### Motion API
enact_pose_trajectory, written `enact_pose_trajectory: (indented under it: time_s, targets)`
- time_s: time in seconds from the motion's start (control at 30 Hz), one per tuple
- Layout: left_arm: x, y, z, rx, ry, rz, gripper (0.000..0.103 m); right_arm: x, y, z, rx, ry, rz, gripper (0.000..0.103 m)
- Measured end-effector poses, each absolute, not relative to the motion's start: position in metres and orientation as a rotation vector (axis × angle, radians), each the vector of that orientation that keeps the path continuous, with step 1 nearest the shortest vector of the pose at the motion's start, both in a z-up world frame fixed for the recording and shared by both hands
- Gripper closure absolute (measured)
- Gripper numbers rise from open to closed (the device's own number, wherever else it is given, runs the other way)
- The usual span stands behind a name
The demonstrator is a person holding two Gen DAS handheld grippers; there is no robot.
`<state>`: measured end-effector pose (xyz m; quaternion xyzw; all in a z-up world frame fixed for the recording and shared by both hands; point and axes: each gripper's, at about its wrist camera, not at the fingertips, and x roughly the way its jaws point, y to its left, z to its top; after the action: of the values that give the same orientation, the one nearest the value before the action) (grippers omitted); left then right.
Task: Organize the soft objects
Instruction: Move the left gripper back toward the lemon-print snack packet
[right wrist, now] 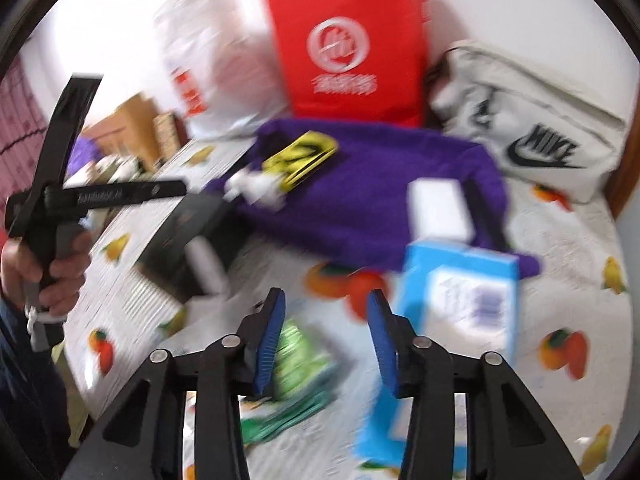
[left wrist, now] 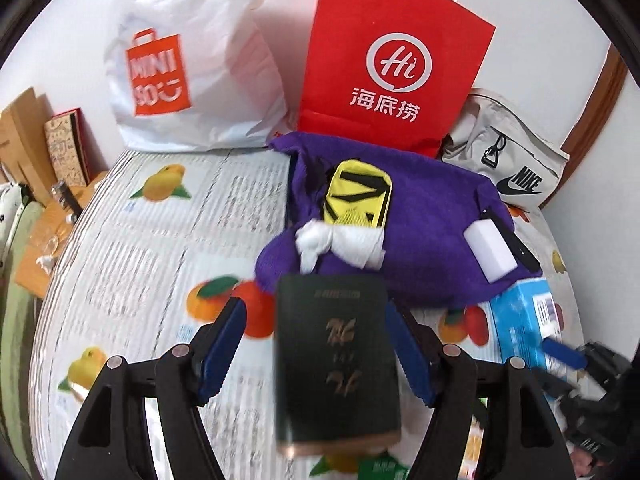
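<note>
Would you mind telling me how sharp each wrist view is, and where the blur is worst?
Left wrist view: bags fairly sharp, the red bag logo readable; the dark box between the fingers is smeared. Right wrist view: motion blur throughout, the blue box and green packet worst; both views bend at the fisheye rim.

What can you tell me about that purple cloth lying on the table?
The purple cloth looks like soft, fuzzy fabric, a towel or fleece, crumpled rather than folded. It lies on the fruit-printed table cover, in front of the red paper bag. On it rest a yellow-and-black item, a white knotted bundle and a white block. Its near edge meets a blue box. Neither hand-held gripper touches it.
</note>
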<state>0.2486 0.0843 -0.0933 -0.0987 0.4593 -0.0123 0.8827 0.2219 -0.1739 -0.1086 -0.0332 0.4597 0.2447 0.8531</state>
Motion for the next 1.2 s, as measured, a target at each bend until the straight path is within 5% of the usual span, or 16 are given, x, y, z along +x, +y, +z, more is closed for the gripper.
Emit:
enact_pose_trajectory:
  time_s: [0.37,0.6,1.2]
  targets:
    - [0.205,0.104,-0.111,-0.257,0.97,-0.037,0.033,0.212,-0.139,-0.154,-0.123,1.116,0.563,0.061]
    - [0.196,0.111,-0.113,-0.284,0.964,-0.055,0.033,0.224,-0.141,-0.157,-0.107,1.138,0.551,0.083]
    - [0.176,0.093,-0.117,-0.287,0.97,-0.128,0.033,0.191,-0.152,-0.121,-0.094,1.011,0.509,0.083]
